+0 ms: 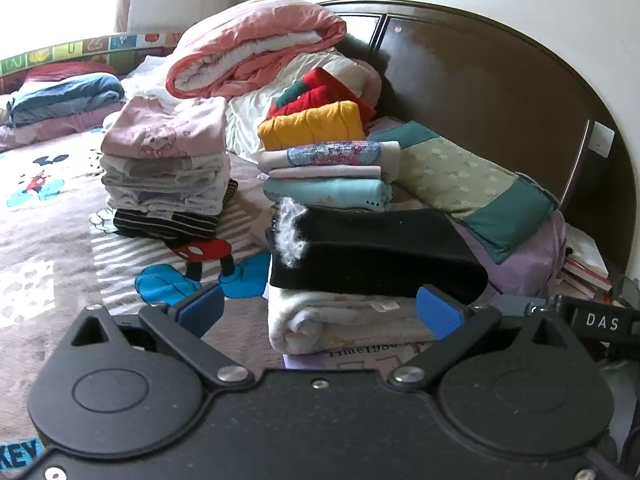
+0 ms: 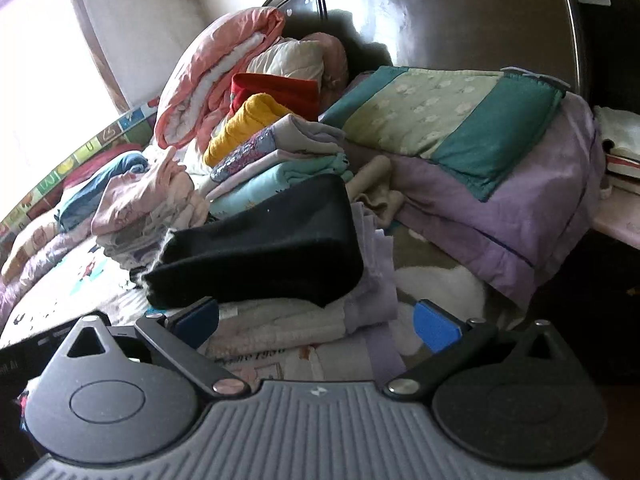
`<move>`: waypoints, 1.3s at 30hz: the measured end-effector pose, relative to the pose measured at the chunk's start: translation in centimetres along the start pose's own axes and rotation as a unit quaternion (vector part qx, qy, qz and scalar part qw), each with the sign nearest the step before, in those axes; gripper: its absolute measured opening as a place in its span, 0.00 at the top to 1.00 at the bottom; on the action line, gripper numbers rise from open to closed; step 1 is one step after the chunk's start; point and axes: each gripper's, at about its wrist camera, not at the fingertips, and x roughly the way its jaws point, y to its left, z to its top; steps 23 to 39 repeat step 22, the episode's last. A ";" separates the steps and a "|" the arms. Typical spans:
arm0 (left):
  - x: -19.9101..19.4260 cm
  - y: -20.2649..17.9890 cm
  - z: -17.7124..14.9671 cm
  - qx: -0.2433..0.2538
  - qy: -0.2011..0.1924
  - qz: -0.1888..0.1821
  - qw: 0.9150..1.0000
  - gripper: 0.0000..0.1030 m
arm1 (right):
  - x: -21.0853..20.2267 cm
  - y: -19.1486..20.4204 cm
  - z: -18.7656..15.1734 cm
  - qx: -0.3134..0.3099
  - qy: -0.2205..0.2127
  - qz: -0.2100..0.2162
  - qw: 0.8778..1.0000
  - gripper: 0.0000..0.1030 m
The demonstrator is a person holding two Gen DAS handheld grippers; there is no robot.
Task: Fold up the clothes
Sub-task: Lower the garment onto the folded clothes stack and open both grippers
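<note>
The folded black fleece garment (image 1: 376, 252) lies on top of the near pile of folded clothes (image 1: 344, 324) on the bed. The left gripper (image 1: 320, 312) and right gripper (image 2: 316, 320) hover near it, fingers apart, holding nothing. This fold seems finished; next, fetch another unfolded piece.

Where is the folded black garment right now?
The folded black garment lies on top of the near pile, on a folded white garment, in front of the stack topped by yellow and red clothes, left of the green pillow.
</note>
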 end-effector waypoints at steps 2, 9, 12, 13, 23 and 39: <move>-0.2 0.0 -0.2 0.001 0.004 0.002 1.000 0.00 | -0.4 0.1 -0.2 -0.003 0.001 -0.004 1.000 0.00; -0.7 0.1 -0.8 0.000 0.015 0.001 1.000 0.00 | -1.2 1.0 -0.8 -0.016 0.007 -0.009 1.000 0.00; -1.0 0.0 -0.9 0.005 0.013 -0.002 1.000 0.00 | -1.4 1.3 -0.9 -0.018 0.009 -0.012 1.000 0.00; -1.1 0.0 -1.0 0.005 0.014 -0.002 1.000 0.00 | -1.5 1.4 -1.0 -0.019 0.009 -0.013 1.000 0.00; -1.3 -0.1 -1.5 0.007 0.024 0.002 1.000 0.00 | -2.2 2.1 -1.1 -0.028 0.009 -0.016 0.999 0.00; -1.3 -0.1 -1.5 0.007 0.024 0.002 1.000 0.00 | -2.2 2.1 -1.1 -0.028 0.009 -0.016 0.999 0.00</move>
